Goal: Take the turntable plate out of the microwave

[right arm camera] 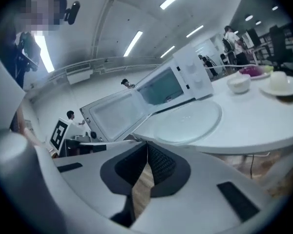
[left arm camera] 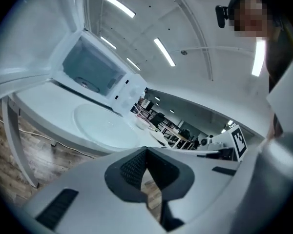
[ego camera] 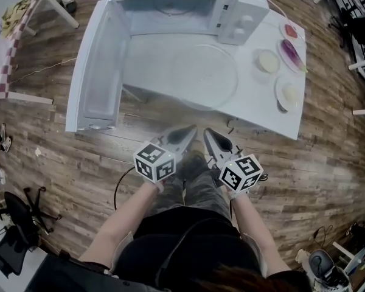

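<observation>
Glass, clear and round, the turntable plate (ego camera: 204, 76) lies flat on the white surface (ego camera: 264, 111). It is close to the front edge and right in front of the microwave (ego camera: 182, 11). The microwave door (ego camera: 100, 72) swings wide open past the left edge of the surface. I can see no plate inside the box. A few small dishes (ego camera: 268, 61) sit along the right edge, well apart from the plate.

The left gripper (ego camera: 185, 132) and the right gripper (ego camera: 210, 134) are both held out past the front edge, over the wooden floor (ego camera: 79, 163) by the person's knees. Neither one touches the plate or the surface. The fingers of the left gripper are pressed together at the tips and hold nothing. The fingers of the right gripper are closed tight too, and hold nothing either.

So I think the job is as good as done. The plate is out of the microwave and resting on the surface, and both hands are away from it.

If the plate had to go somewhere else, the fingers would need to open first. Then they would come in low at the front edge and pinch the thin rim, one on each side. Glass is slippery, so the lift would need to be slow and level. Otherwise the only thing left may be to push the door closed.
</observation>
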{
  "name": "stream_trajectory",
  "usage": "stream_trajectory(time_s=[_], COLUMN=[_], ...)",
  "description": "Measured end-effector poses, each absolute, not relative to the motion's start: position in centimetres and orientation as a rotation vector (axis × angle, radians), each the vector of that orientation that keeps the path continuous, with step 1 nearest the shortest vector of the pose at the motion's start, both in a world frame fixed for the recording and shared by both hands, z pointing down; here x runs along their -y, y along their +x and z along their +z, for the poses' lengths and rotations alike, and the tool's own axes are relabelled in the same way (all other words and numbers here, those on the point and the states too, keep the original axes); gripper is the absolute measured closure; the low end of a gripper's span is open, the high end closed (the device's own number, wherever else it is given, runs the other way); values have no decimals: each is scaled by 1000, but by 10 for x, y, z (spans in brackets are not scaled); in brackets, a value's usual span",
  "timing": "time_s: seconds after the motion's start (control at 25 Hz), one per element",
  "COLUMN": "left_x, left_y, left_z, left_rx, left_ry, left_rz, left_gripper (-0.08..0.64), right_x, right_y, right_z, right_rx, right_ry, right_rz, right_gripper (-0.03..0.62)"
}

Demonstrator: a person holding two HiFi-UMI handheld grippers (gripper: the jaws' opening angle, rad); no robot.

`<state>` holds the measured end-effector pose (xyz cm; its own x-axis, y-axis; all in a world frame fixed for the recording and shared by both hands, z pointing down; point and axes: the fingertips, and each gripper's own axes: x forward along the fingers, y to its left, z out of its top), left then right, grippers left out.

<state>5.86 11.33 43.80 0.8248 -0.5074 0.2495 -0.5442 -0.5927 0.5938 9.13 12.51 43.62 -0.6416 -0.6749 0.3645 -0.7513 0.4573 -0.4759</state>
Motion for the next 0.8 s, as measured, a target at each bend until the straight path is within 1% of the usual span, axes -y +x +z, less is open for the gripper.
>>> stream_trajectory(time_s=[0.28,0.52,0.8], left_x=[-114,-106,-98], left_y=[61,48,38], left_z=[400,380,362], left_rx=[817,886,946], left_ry=[2482,2473,2470], left_rz=[102,30,-35], left_gripper=[549,549,549], right_x=[-125,-120,-118], right_y=[85,81,78], right_z=[400,376,356], right_rx=[2649,2689,2716], right_ry=[1211,1215,1212], right_rz=[724,700,598], right_gripper=[569,569,571])
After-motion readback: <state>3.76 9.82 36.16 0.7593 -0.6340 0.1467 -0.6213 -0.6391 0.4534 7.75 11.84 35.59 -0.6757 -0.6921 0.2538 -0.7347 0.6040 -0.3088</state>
